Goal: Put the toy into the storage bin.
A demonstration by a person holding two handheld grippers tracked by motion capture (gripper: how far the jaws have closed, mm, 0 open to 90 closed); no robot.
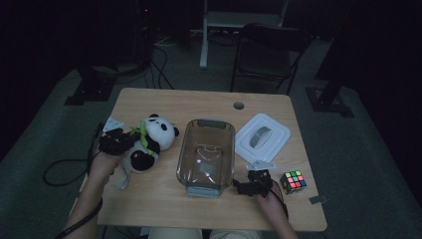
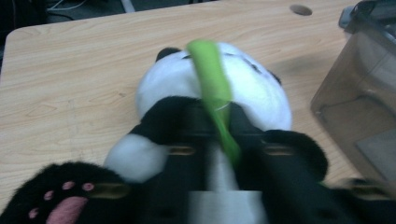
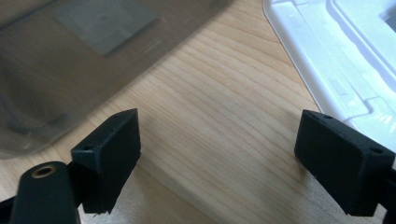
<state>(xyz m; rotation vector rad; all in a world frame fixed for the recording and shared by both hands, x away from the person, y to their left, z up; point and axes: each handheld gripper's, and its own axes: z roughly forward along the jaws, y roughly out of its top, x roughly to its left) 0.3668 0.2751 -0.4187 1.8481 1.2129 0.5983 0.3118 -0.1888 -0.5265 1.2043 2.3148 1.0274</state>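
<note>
Panda plush lies on the left part of a light wood-grain table in the high view, fuzzy black-and-white body, round head toward the clear tub. Left gripper sits at its flank, left hand behind it. Tub is a rectangular transparent plastic box with rounded corners and stands mid-table. White moulded lid, rounded rectangle with a grey oval handle, lies flat just right of the tub. Right gripper rests at the tub's near right corner, with a colour cube, glossy and multicoloured, near its right side.

Left gripper view: black jaws are closed narrow on the panda's soft torso, pads sunk into the pile on both sides of the white belly. Green felt strip, leaf-shaped, runs down the chest between them. Black paw with pink pads sits low left. Tub wall is smoky and see-through at the right edge.

Right gripper view: two blocky matte black jaws stand wide apart with bare wood grain between them, gripping nothing. Tub base lies upper left, ribbed white lid upper right.
</note>
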